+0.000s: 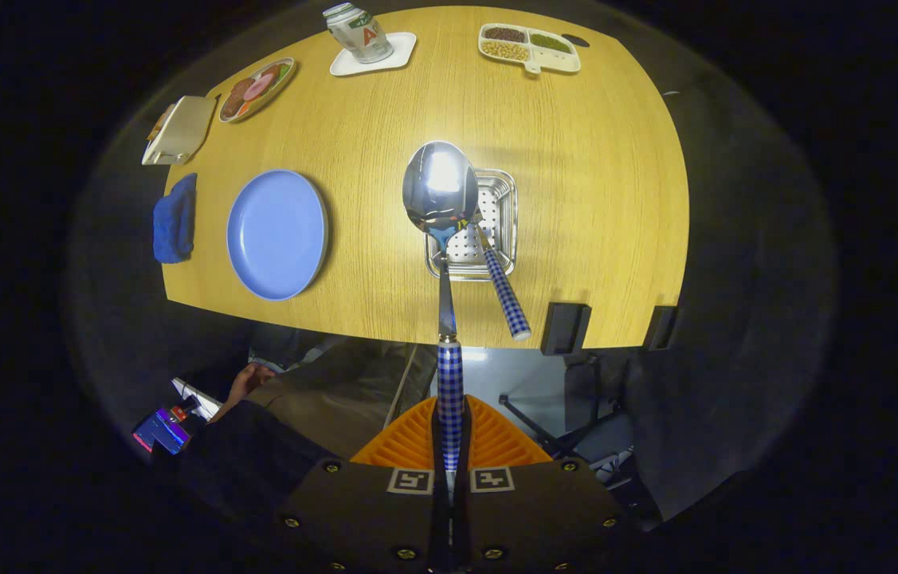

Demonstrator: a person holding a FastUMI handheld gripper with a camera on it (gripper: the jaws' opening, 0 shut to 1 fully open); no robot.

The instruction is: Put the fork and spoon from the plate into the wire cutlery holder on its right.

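My gripper (449,454) is shut on the checked blue-and-white handle of a steel spoon (441,191). The spoon points straight ahead, its bowl hanging high above the table over the left part of the wire cutlery holder (503,209). A second utensil with the same checked handle (506,295), the fork, stands in the holder, its handle leaning out toward me; its head is hidden behind the spoon bowl. The blue plate (277,233) lies to the holder's left with nothing on it.
On the wooden table (600,183): a blue cloth (174,219) and a beige box (179,129) left of the plate, a dish of food (256,88), a can on a white coaster (358,33), a divided snack tray (530,46). A person's hand (249,379) rests below the table's near edge.
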